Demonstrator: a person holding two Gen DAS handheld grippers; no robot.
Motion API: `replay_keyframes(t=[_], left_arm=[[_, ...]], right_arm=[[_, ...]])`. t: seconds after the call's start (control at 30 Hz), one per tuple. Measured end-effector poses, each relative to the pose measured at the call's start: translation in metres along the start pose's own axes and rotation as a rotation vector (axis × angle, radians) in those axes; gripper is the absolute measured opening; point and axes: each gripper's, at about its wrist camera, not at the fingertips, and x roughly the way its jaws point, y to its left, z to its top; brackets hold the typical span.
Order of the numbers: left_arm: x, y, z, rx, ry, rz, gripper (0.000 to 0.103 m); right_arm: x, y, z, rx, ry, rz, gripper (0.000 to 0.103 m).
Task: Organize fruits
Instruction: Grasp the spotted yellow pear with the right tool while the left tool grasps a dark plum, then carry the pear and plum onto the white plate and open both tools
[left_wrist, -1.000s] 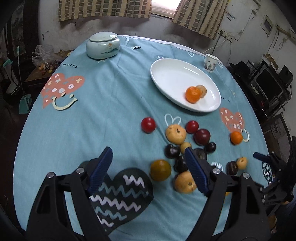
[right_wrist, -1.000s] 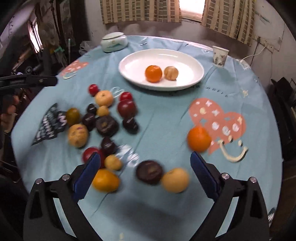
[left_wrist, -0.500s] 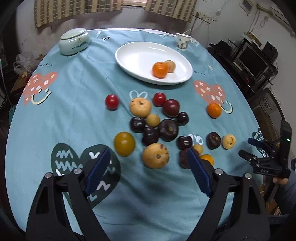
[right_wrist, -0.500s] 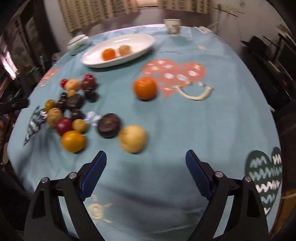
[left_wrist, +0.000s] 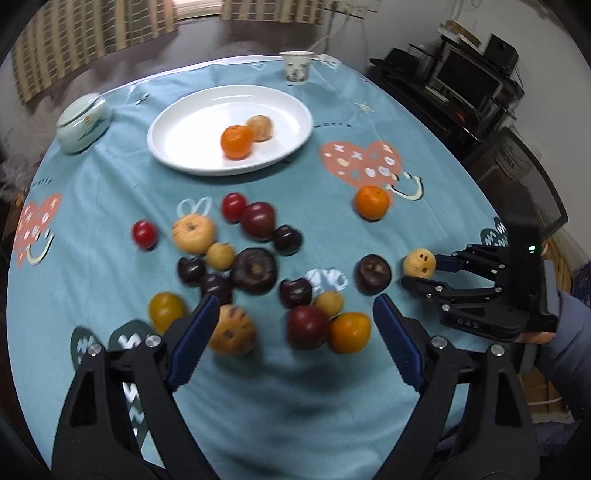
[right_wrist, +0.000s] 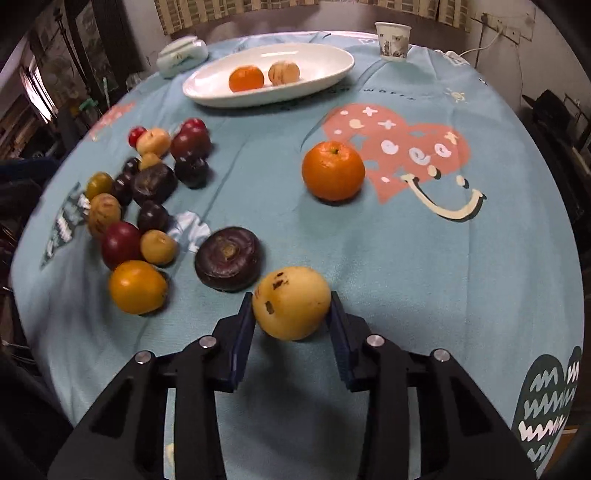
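Note:
My right gripper (right_wrist: 291, 314) is shut on a yellow spotted fruit (right_wrist: 291, 302) at the table surface; it also shows in the left wrist view (left_wrist: 419, 263) between the right gripper's fingers (left_wrist: 424, 275). My left gripper (left_wrist: 291, 328) is open and empty, above a dark red fruit (left_wrist: 306, 326) and an orange fruit (left_wrist: 349, 332). A white plate (left_wrist: 184, 125) at the back holds an orange (left_wrist: 236, 141) and a tan fruit (left_wrist: 260, 128). A lone orange (right_wrist: 332, 170) sits by the pink heart print. Several red, dark purple and yellow fruits (right_wrist: 153, 182) lie clustered left.
A round table with a blue printed cloth (right_wrist: 443, 258). A paper cup (left_wrist: 295, 67) stands at the far edge and a lidded ceramic jar (left_wrist: 83, 122) at the back left. A dark flat fruit (right_wrist: 228, 258) lies just left of the held fruit. Dark furniture (left_wrist: 469, 77) stands right.
My right gripper has moved forward and closed on the yellow spotted fruit. My left gripper has swung right, staying open over the fruit cluster.

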Motion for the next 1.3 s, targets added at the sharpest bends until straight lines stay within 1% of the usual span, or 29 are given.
replay_keyframes(t=[0.1,0.2,0.3,0.37,0.43,0.47,0.5,0.53,0.57,0.63,0.77,0.87,1.0,1.1,1.17,1.3], left_arm=[[0.024,-0.024,0.014,0.057,0.025,-0.01,0.087],[0.055,-0.049,0.025,0.119,0.055,0.008,0.087],[0.081,-0.068,0.028,0.163,0.092,0.024,0.087],[0.09,-0.077,0.026,0.18,0.106,0.017,0.085],[0.098,-0.084,0.024,0.204,0.12,0.005,0.078],[0.104,-0.086,0.023,0.208,0.139,0.002,0.063],[0.112,-0.086,0.021,0.202,0.171,0.008,0.043],[0.117,-0.084,0.019,0.189,0.196,0.004,0.042],[0.116,-0.083,0.018,0.183,0.191,0.0,0.041],[0.111,-0.082,0.019,0.19,0.186,0.021,0.041],[0.074,-0.07,0.029,0.154,0.091,0.019,0.041],[0.04,-0.049,0.04,0.09,0.008,0.046,0.041],[-0.001,-0.011,0.054,-0.021,-0.09,0.121,0.041],[-0.023,0.018,0.054,-0.089,-0.126,0.167,0.041],[-0.032,0.039,0.055,-0.133,-0.134,0.193,0.041],[-0.037,0.073,0.057,-0.197,-0.131,0.223,0.041]], right_arm=[[-0.011,-0.008,-0.004,0.036,-0.005,-0.012,0.039],[-0.019,-0.014,-0.007,0.064,-0.007,-0.036,0.039],[-0.031,-0.02,-0.012,0.08,-0.019,-0.042,0.039],[-0.038,-0.024,-0.015,0.089,-0.024,-0.049,0.039],[-0.041,-0.027,-0.018,0.102,-0.027,-0.055,0.039],[-0.042,-0.028,-0.019,0.108,-0.027,-0.057,0.039],[-0.042,-0.029,-0.021,0.112,-0.026,-0.058,0.039],[-0.043,-0.029,-0.022,0.113,-0.025,-0.058,0.039],[-0.043,-0.03,-0.023,0.113,-0.025,-0.058,0.039],[-0.045,-0.028,-0.022,0.109,-0.028,-0.057,0.039],[-0.052,-0.016,-0.008,0.073,-0.062,-0.049,0.039],[-0.054,0.004,0.015,0.023,-0.098,-0.041,0.039],[-0.054,0.033,0.054,-0.041,-0.156,-0.025,0.039],[-0.052,0.056,0.081,-0.096,-0.184,0.008,0.039],[-0.047,0.069,0.094,-0.126,-0.191,0.031,0.039],[-0.034,0.083,0.11,-0.156,-0.183,0.045,0.039]])
